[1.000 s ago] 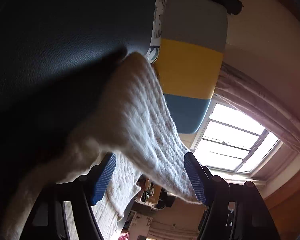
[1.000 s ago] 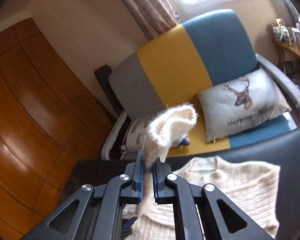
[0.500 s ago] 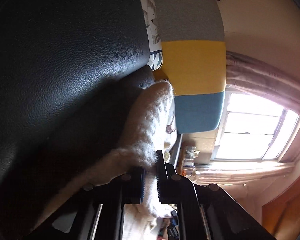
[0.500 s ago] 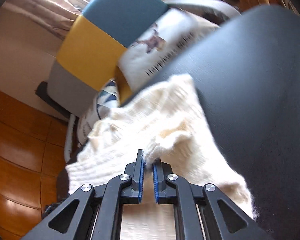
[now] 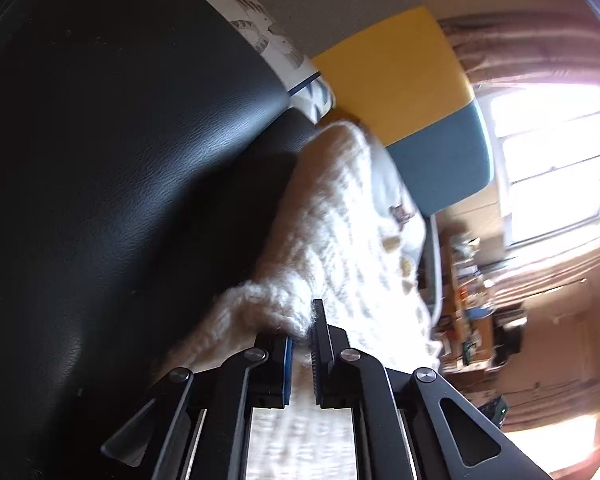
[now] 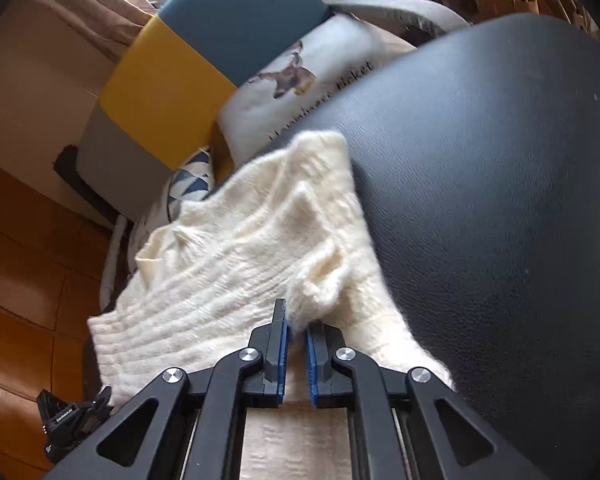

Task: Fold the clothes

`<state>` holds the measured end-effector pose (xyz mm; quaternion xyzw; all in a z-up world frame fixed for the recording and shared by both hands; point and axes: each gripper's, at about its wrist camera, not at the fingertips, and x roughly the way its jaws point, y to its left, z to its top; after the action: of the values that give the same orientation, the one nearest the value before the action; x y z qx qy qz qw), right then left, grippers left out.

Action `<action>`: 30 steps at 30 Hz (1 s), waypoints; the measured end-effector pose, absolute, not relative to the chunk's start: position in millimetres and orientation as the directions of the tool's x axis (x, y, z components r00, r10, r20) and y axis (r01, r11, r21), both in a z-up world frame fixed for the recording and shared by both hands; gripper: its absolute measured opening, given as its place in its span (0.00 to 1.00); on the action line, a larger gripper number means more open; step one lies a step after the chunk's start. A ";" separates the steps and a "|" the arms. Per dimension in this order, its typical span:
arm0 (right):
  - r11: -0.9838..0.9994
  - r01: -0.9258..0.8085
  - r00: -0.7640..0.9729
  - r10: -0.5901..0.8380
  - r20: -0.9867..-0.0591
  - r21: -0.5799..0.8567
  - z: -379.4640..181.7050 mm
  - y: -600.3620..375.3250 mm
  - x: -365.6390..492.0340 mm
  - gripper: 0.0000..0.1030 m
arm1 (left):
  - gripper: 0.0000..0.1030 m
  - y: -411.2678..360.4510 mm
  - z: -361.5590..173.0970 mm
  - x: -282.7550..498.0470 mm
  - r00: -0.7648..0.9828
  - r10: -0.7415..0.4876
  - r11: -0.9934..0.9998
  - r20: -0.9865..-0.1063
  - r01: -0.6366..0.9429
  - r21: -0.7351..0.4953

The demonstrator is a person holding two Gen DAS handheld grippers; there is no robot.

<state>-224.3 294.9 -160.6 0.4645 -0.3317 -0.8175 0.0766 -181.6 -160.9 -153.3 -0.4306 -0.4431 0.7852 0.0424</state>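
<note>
A cream knit sweater (image 6: 236,264) lies on a black leather surface (image 6: 500,200); it also shows in the left wrist view (image 5: 340,240). My right gripper (image 6: 296,332) is shut on a bunched fold of the sweater, low over the garment. My left gripper (image 5: 300,344) is shut on another fuzzy edge of the sweater, beside the black surface (image 5: 120,160). The cloth under both grippers is partly hidden by the fingers.
A grey, yellow and blue armchair (image 6: 188,64) stands behind the black surface, with a white deer-print cushion (image 6: 300,80) and a patterned cushion (image 5: 284,56). A bright window (image 5: 552,160) and cluttered shelves (image 5: 476,300) are at the right. Wooden floor (image 6: 16,280) lies at the left.
My left gripper has closed on the sweater's edge. My right gripper has carried its fold down from the air onto the garment. Both views have tilted.
</note>
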 end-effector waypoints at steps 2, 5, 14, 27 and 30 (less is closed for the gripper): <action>-0.732 -0.195 -0.569 -0.458 -0.683 0.653 -165.0 300.5 -223.4 0.07 | 0.07 -161.0 -159.5 -181.7 -0.609 0.447 -0.618 -0.655 0.320 -0.718; -0.721 -0.186 -0.569 -0.475 -0.672 0.667 -163.9 301.8 -225.1 0.11 | 0.07 -159.9 -162.6 -180.4 -0.600 0.447 -0.637 -0.663 0.306 -0.707; -0.820 -0.262 -0.606 -0.271 -0.748 0.509 -139.7 314.8 -224.0 0.23 | 0.07 -170.7 -159.9 -160.5 -0.556 0.498 -0.629 -0.665 0.297 -0.719; -0.960 0.119 -0.569 -0.276 -0.774 0.255 -104.9 200.6 -242.1 0.24 | 0.07 -185.3 -99.2 -191.3 -0.692 0.473 -0.635 -0.545 0.161 -0.755; -0.962 0.154 -0.545 -0.274 -0.792 0.227 -108.1 185.8 -244.3 0.24 | 0.07 -180.4 -98.2 -212.6 -0.683 0.454 -0.655 -0.572 0.180 -0.734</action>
<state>-244.3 185.8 -108.1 0.4611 -0.0653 -0.8765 0.1221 -212.6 -180.4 -98.2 -0.3894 -0.4069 0.8221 0.0835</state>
